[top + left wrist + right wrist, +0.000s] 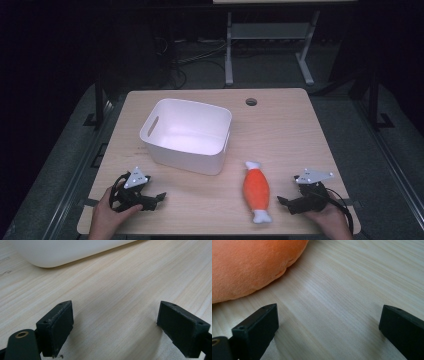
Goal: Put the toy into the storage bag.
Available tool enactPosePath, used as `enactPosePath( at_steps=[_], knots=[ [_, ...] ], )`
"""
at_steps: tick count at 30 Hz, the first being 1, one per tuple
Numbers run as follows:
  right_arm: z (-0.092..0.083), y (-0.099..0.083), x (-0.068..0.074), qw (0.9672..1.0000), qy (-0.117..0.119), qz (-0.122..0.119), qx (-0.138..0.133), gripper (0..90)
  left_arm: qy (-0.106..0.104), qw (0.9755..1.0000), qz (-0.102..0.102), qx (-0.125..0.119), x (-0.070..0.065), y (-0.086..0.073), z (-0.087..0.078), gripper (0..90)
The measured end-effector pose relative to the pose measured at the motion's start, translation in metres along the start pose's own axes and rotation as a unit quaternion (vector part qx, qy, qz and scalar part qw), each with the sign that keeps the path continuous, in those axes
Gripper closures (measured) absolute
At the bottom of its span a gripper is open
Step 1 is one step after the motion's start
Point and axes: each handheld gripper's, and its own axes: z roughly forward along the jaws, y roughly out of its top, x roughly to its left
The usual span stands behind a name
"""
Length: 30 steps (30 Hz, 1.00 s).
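An orange plush drumstick toy [256, 190] with white ends lies on the wooden table [280, 130], near the front right. A white plastic bin [186, 135] with a handle slot stands left of centre. My left gripper [159, 196] rests on the table at the front left, in front of the bin, jaws open over bare wood [115, 322]; the bin's rounded wall [62, 252] is just ahead. My right gripper [281, 201] lies at the front right, just right of the toy, jaws wide open with nothing between them [328, 327]. The toy's orange body [249, 267] sits close ahead.
A round cable hole [251, 102] sits near the table's far edge. Beyond the table stand a metal-legged frame [270, 45] and cables on a dark floor. Bare tabletop stretches right of the bin.
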Motion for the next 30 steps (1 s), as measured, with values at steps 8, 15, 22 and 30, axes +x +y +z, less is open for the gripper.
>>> enactPosePath(
  at_steps=[8, 15, 22, 30],
  knots=[
    [-0.004, 0.004, -0.002, 1.0, -0.002, -0.003, 0.008, 17.4, 0.0, 1.0, 0.0, 0.0, 0.0, 0.0, 0.0, 12.8],
    [-0.006, 0.014, -0.003, 0.9999, 0.007, 0.004, 0.012, 44.0, 0.0, 1.0, 0.0, 0.0, 0.0, 0.0, 0.0, 12.9],
    [-0.005, 0.022, -0.007, 0.9998, 0.013, -0.003, 0.012, 68.4, 0.0, 1.0, 0.0, 0.0, 0.0, 0.0, 0.0, 12.9],
    [-0.004, 0.033, -0.014, 0.9995, 0.027, -0.003, 0.016, 89.6, 0.0, 1.0, 0.0, 0.0, 0.0, 0.0, 0.0, 12.9]
  ],
)
